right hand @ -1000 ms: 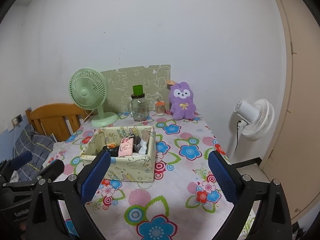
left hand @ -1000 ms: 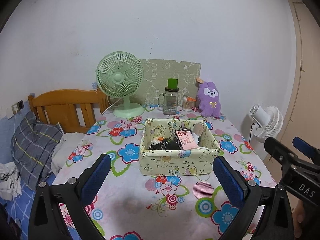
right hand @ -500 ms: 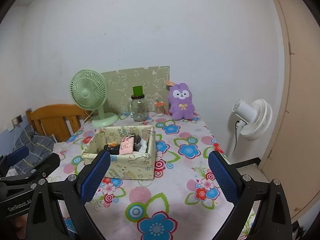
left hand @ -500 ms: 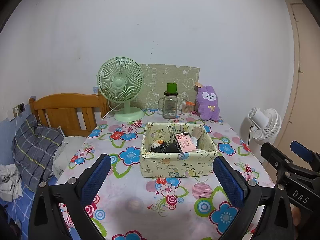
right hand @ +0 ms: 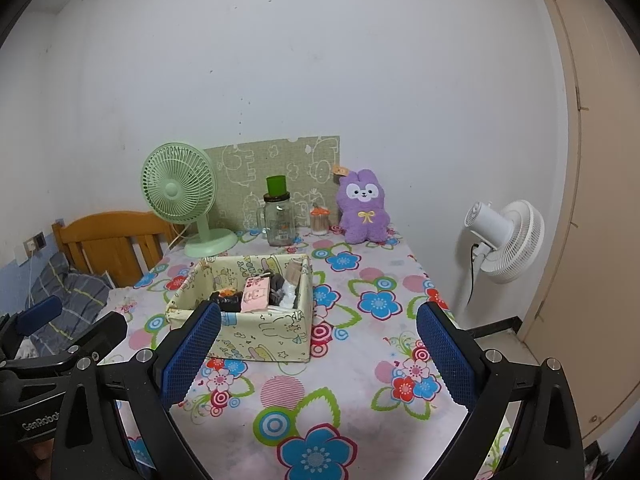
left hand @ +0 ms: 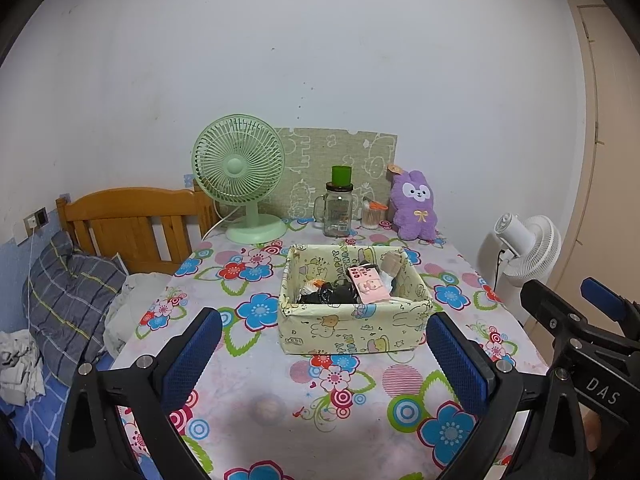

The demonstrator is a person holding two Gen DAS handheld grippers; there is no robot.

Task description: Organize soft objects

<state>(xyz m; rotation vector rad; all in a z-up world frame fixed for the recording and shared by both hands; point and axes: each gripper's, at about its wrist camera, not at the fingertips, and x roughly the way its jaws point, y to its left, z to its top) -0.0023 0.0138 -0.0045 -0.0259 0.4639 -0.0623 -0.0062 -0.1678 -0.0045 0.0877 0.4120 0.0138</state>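
Note:
A pale yellow fabric box [left hand: 352, 332] [right hand: 256, 338] with cartoon print stands mid-table, holding several small soft items, among them a pink pouch [left hand: 370, 284] [right hand: 254, 299] and dark bundles. A purple plush rabbit [left hand: 414, 206] [right hand: 363, 208] sits upright at the table's far end against the wall. My left gripper [left hand: 320, 360] hovers open over the near table edge, short of the box, with nothing between its fingers. My right gripper [right hand: 316, 356] is open too, empty, to the right of the box.
On the flowered tablecloth [left hand: 280, 396] at the back stand a green desk fan [left hand: 240, 184], a glass jar with a green cup [left hand: 338, 208], and a small toothpick jar [left hand: 374, 216]. A wooden bed headboard [left hand: 128, 220] and a pillow lie left; a white floor fan [right hand: 508, 240] stands right.
Both grippers have drawn back and up a little from the table, so the box and back-row objects look smaller. Both stay open.

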